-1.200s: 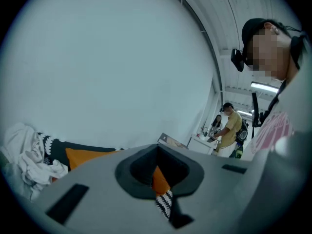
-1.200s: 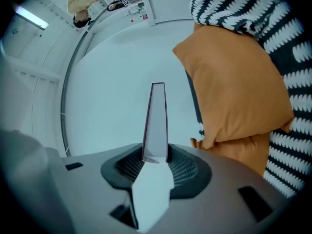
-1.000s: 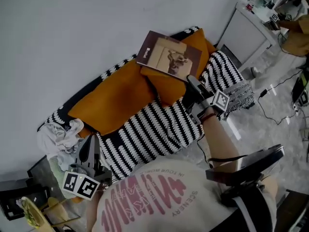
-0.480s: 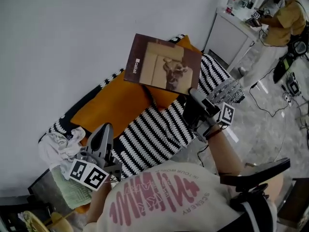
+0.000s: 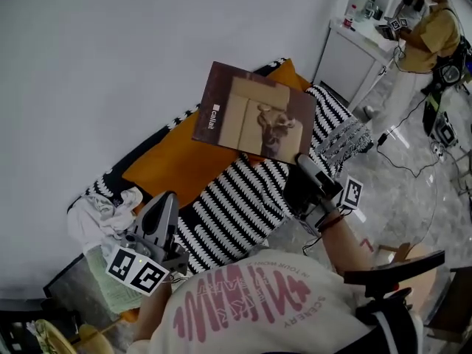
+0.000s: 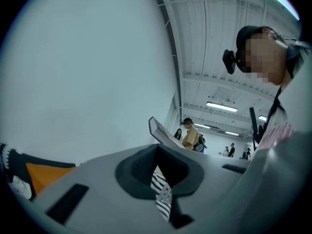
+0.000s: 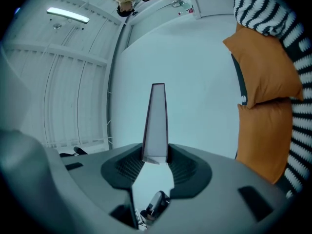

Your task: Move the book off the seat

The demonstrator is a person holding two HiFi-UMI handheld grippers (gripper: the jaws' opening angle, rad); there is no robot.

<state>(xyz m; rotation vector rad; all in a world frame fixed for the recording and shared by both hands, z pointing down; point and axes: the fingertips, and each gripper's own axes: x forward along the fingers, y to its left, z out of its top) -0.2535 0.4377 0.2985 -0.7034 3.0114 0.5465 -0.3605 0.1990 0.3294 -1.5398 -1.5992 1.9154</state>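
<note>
The brown book (image 5: pixel 254 120) with a tan cover picture hangs in the air above the orange cushions (image 5: pixel 177 164) of the sofa, tilted toward me. My right gripper (image 5: pixel 301 162) is shut on its lower right corner. In the right gripper view the book (image 7: pixel 157 121) stands edge-on, with the right gripper (image 7: pixel 155 157) clamped on it. My left gripper (image 5: pixel 164 201) hovers at the lower left over the sofa's end, jaws together and holding nothing. In the left gripper view the book (image 6: pixel 163 133) shows beyond the left gripper (image 6: pixel 158 172).
A black-and-white striped blanket (image 5: pixel 243 198) covers the seat. A crumpled white cloth (image 5: pixel 103 212) lies at the sofa's left end. A white cabinet (image 5: pixel 354 57) and a person in yellow (image 5: pixel 424 39) are at the back right. A cable (image 5: pixel 402 153) runs over the floor.
The right gripper has lifted the book up off the orange cushion and toward me. The left gripper has risen a little and shifted right.
</note>
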